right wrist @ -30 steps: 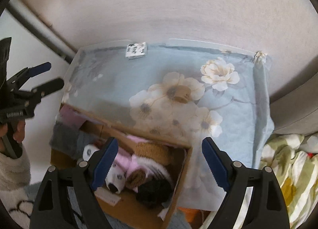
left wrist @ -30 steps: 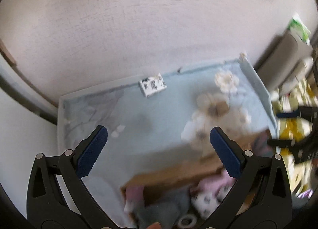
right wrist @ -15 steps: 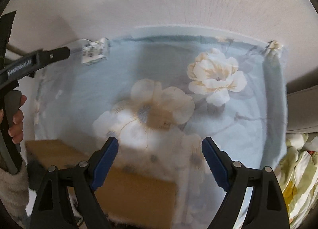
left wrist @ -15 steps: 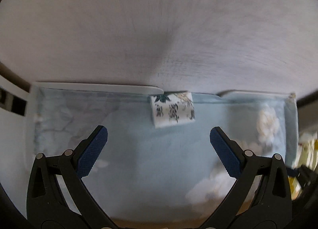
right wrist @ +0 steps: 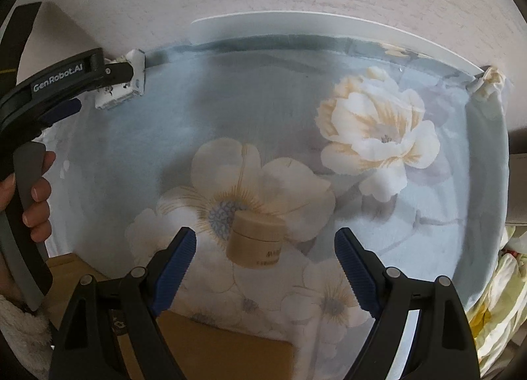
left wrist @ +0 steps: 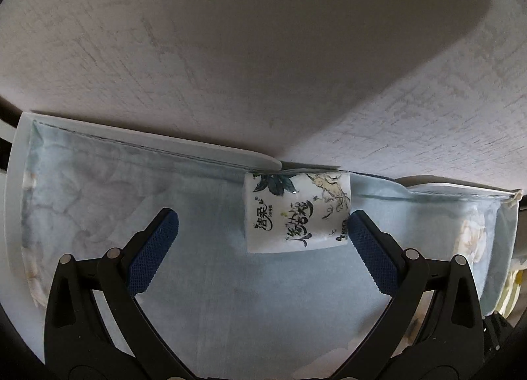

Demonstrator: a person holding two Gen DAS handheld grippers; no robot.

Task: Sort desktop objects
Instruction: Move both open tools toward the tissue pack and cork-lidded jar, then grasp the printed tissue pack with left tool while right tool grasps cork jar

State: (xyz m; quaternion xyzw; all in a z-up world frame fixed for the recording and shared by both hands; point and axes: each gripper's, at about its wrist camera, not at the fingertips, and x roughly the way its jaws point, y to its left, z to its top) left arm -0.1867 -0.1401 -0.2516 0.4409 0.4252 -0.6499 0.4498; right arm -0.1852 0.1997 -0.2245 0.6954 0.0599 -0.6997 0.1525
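Cardboard box (right wrist: 210,347) lies half hidden under floral cloth (right wrist: 230,123), contents unseen

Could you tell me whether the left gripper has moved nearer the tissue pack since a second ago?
Yes. The left gripper has come down toward the tissue pack by the wall, which now lies between its open jaws.

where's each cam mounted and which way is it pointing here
Left wrist: sits on the left tongs, looking steeply down at the tissue pack by the wall; only its own open blue-padded fingers show.
Right wrist: sits on the right tongs, looking straight down at the beige jar on the floral cloth; its open fingers and the person's left hand show.
Shared: the tissue pack, cloth and wall.
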